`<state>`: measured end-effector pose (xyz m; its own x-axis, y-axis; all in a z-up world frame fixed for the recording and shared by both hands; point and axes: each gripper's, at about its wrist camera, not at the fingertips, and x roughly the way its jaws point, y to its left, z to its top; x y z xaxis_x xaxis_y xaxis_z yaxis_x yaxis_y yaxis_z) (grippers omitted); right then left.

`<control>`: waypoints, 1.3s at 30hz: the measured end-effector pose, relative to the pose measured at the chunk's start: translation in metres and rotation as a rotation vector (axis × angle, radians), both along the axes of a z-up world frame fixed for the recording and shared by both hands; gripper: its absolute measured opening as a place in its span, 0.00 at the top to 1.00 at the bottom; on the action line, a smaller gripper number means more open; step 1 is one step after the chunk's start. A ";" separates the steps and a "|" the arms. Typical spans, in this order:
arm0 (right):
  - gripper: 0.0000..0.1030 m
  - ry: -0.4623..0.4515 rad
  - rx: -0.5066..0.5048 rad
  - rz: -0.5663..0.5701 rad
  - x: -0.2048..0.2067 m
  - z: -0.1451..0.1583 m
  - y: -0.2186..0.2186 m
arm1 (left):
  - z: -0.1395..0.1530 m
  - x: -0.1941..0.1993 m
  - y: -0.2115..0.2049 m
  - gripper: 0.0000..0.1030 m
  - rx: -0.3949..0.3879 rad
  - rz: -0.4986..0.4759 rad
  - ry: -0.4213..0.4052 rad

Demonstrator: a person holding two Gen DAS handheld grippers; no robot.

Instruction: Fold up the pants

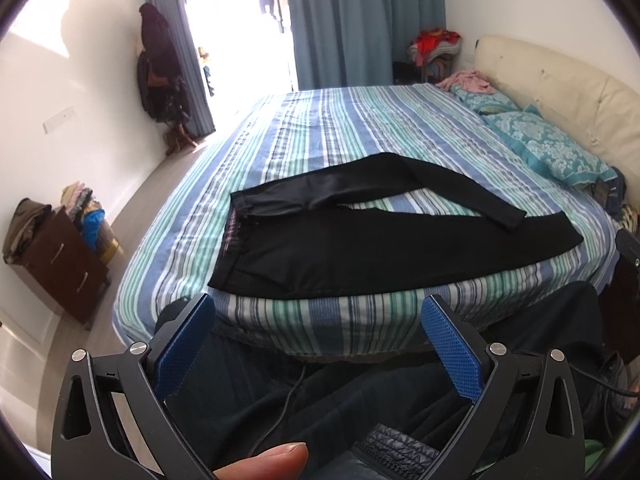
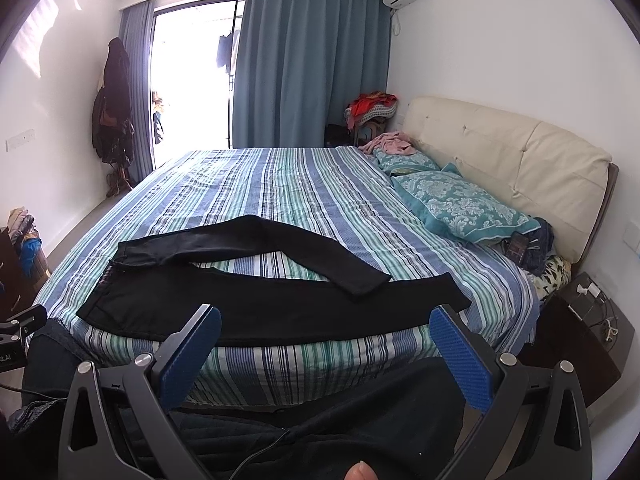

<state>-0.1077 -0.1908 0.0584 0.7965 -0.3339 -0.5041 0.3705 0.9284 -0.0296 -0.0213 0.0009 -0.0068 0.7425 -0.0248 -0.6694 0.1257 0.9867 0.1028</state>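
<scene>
Black pants (image 1: 360, 252) lie spread on the striped bed (image 1: 320, 128), waistband to the left and both legs running right. The far leg bends and crosses onto the near leg at its hem. In the right wrist view the same pants (image 2: 280, 312) lie along the near edge of the bed (image 2: 280, 184). My left gripper (image 1: 318, 312) hovers open in front of the bed's near edge, short of the pants. My right gripper (image 2: 326, 326) is also open and empty, held back from the near leg. Blue pads (image 1: 450, 352) face each other wide apart.
Teal pillows (image 2: 460, 204) and a cream headboard (image 2: 500, 148) sit at the right. A dark nightstand (image 2: 588, 312) stands by the bed's right corner. A brown dresser (image 1: 60, 264) with piled clothes is at the left. The person's dark clothing (image 1: 360, 400) fills the foreground, a thumb (image 1: 272, 460) showing.
</scene>
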 end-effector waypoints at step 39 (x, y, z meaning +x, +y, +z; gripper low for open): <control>0.00 0.077 0.030 -0.037 0.009 -0.013 -0.005 | -0.002 0.000 0.002 0.00 0.024 0.012 -0.008</control>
<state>-0.0989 -0.1956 0.0450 0.7422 -0.3462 -0.5738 0.4022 0.9150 -0.0318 -0.0218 0.0028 -0.0092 0.7477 0.0003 -0.6640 0.1126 0.9855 0.1272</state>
